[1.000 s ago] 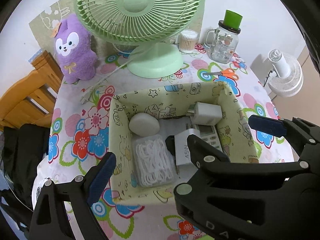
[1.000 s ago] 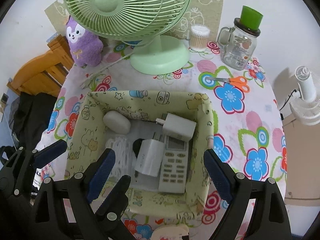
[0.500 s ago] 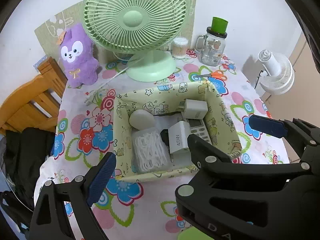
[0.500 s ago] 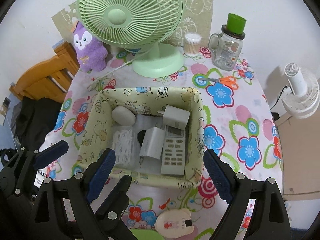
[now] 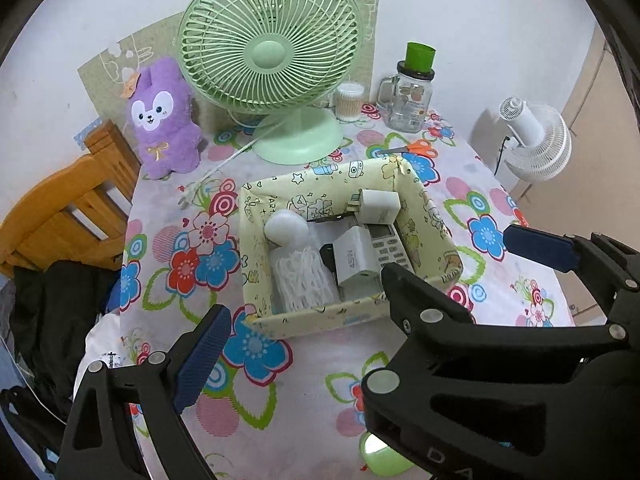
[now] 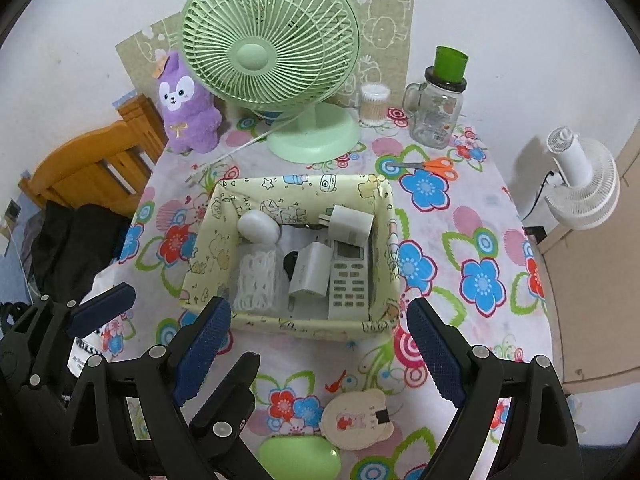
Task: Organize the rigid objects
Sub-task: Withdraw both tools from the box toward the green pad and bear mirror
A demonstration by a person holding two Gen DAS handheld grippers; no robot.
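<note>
The storage box (image 6: 296, 326), a pale yellow fabric bin printed with cartoons, sits in the middle of the flowered tablecloth (image 6: 472, 240), in front of the green desk fan (image 6: 272, 56). Inside it lie a white egg-shaped case (image 6: 258, 227) at the far left, a clear packet of white floss picks (image 6: 256, 280) in front of that, a white charger (image 6: 310, 270) in the middle, a second white plug adapter (image 6: 351, 225) at the far right, and a grey remote control (image 6: 349, 280) along the right wall. The right gripper (image 6: 320, 354) hovers on the near side of the box, its blue-padded jaws wide apart with nothing between them. The left gripper (image 6: 158, 312) hangs beside it to the left, likewise spread wide and empty. On the cloth nearer the camera rest a bear-shaped card (image 6: 356, 420) and a green oval case (image 6: 298, 458). Orange-handled scissors (image 6: 432, 166) lie behind the box to the right, near a glass jar mug (image 6: 438, 116); a purple plush toy (image 6: 188, 108) stands at the far left.
</note>
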